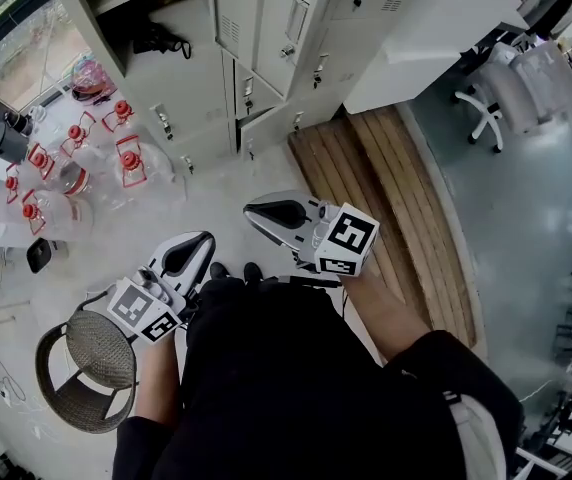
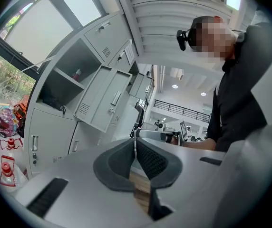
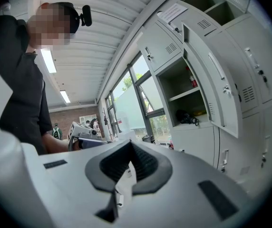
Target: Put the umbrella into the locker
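The lockers (image 1: pixel 266 18) are finished in smooth matt grey metal; the platform (image 1: pixel 386 198) is laid in bare wooden planks; the stool seat (image 1: pixel 101 348) is woven from rough wicker.

You wear a black short-sleeved top (image 1: pixel 266 368) and dark shoes (image 1: pixel 232 270), a small black camera (image 3: pixel 85 14) on your head. Your left gripper (image 1: pixel 204 240) and right gripper (image 1: pixel 253 209) are white, with black-padded jaws and black-and-white marker cubes (image 1: pixel 349 238).

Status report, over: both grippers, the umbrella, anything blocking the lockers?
Left gripper shut, empty. Right gripper shut, empty. Dark bundle lies in the open locker, likely the umbrella. Water jugs stand on the floor, left side.
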Demonstrator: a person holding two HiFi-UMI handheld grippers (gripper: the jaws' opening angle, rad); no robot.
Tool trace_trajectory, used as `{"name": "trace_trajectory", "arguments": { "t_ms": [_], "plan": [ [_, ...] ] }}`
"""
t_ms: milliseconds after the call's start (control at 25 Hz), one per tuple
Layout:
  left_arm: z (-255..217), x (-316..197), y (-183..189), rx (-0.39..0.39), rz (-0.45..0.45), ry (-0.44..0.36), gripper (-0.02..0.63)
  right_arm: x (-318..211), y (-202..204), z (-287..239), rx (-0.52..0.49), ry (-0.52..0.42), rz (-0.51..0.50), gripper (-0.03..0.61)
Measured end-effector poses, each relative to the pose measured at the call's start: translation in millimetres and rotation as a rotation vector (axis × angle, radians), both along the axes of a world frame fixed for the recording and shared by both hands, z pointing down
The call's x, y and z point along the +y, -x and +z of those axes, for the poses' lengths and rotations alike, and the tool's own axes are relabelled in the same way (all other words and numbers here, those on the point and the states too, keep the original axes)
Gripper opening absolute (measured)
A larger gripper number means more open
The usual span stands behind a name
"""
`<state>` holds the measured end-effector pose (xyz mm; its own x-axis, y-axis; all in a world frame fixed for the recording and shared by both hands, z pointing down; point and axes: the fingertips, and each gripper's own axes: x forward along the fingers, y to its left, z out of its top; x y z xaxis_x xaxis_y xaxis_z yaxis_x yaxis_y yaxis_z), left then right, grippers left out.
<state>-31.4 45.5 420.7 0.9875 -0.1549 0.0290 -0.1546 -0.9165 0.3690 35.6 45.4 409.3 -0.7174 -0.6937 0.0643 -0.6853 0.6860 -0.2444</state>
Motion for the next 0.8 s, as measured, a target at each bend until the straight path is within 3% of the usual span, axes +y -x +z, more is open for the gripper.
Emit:
{"name": "trace_trajectory", "arguments": {
  "t_ms": [800],
  "plan": [
    [5, -5, -19, -0.019, 0.034, 0.014, 0.025, -6, -22, 5, -0.009, -0.01, 0.042, 0.011]
  ]
}}
